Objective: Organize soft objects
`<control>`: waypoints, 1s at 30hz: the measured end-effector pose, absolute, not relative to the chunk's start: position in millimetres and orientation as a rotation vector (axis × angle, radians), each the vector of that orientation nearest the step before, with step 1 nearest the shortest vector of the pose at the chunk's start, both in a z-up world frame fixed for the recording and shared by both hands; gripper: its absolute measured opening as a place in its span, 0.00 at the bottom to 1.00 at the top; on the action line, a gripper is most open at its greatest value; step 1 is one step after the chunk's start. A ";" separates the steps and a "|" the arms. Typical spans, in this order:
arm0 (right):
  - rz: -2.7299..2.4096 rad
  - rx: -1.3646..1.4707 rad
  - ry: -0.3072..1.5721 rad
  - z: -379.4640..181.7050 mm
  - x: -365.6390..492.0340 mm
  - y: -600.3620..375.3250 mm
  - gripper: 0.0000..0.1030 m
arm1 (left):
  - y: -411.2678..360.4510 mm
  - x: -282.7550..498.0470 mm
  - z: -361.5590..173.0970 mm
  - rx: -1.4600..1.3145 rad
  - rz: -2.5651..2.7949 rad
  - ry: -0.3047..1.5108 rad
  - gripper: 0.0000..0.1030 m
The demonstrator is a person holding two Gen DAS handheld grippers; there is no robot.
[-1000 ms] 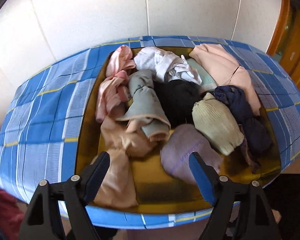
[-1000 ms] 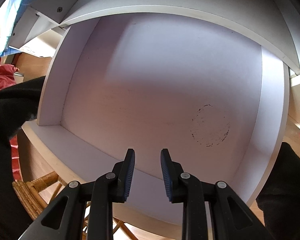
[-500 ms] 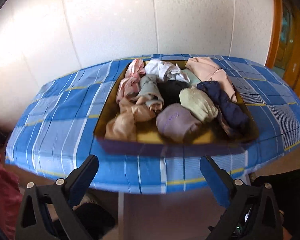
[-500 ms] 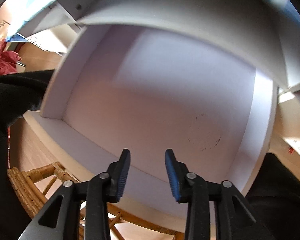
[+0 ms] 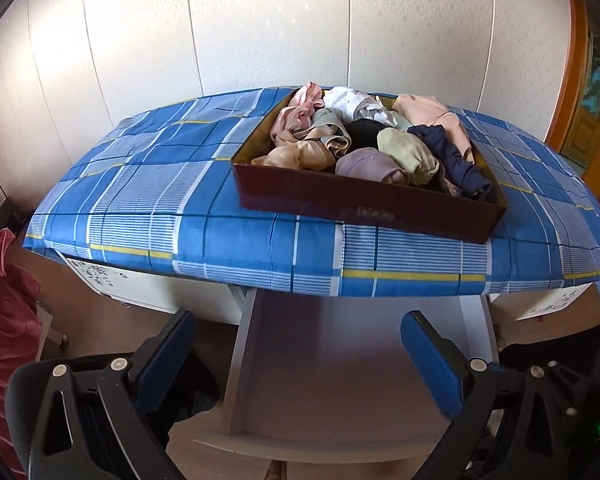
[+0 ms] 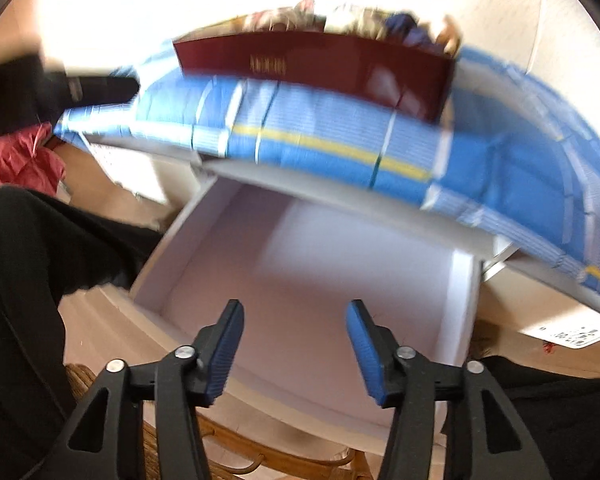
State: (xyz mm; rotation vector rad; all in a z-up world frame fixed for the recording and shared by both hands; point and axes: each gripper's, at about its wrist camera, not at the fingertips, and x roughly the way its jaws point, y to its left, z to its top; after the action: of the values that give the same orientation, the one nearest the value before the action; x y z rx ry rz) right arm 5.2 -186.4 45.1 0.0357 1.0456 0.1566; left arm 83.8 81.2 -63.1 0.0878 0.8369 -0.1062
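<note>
Ahead of both my tongs and above them stands the table under its blue plaid cloth [image 5: 148,200], with a pale panelled wall [image 5: 260,24] behind it. Directly below my tongs lies the open white drawer [image 5: 339,364], its bottom bare. On the cloth, ahead and slightly right of my left tongs [image 5: 300,356], sits the dark red box [image 5: 363,204] holding the soft objects [image 5: 363,140], a heap of pink, white, black, lilac, pale green and navy garments. The box's near wall carries gold lettering [image 6: 268,65] that I cannot read, the right view being blurred. A red cloth bundle [image 5: 4,320] hangs far to the left. My left tongs stand at their widest, nothing between them. My right tongs [image 6: 296,344] have just been opening and stand partly apart with nothing in them over the drawer
</note>
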 end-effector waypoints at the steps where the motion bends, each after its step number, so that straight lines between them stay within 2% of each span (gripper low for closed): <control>1: 0.140 0.047 1.027 52.0 2.4 -192.3 0.54 | 82.5 79.4 -62.8 0.086 -0.107 0.830 1.00; 13: -0.077 -0.049 0.716 119.1 -40.3 -203.2 0.55 | 85.9 37.8 -67.2 0.147 -0.017 0.764 1.00; 14: -0.094 -0.062 0.694 124.0 -43.4 -203.9 0.56 | 86.8 35.3 -66.8 0.129 -0.040 0.766 1.00; 16: -0.158 -0.098 0.658 130.6 -46.4 -198.3 0.64 | 86.5 34.8 -66.4 0.124 -0.046 0.774 1.00; 19: -0.140 -0.076 0.654 132.6 -47.2 -196.7 0.65 | 84.7 36.3 -67.7 0.125 -0.043 0.790 1.00; 22: -0.075 0.017 0.728 126.9 -39.4 -202.9 0.65 | 87.6 34.0 -68.1 0.084 -0.077 0.796 1.00; 30: -0.071 0.016 0.776 116.3 -36.0 -198.0 0.65 | 87.7 30.6 -70.4 0.090 -0.065 0.789 1.00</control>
State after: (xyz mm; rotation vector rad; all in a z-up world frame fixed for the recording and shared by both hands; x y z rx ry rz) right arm -36.0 -198.0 116.3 0.0161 0.7764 -0.0713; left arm 30.6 87.7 -70.4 0.0900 0.7888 -0.0653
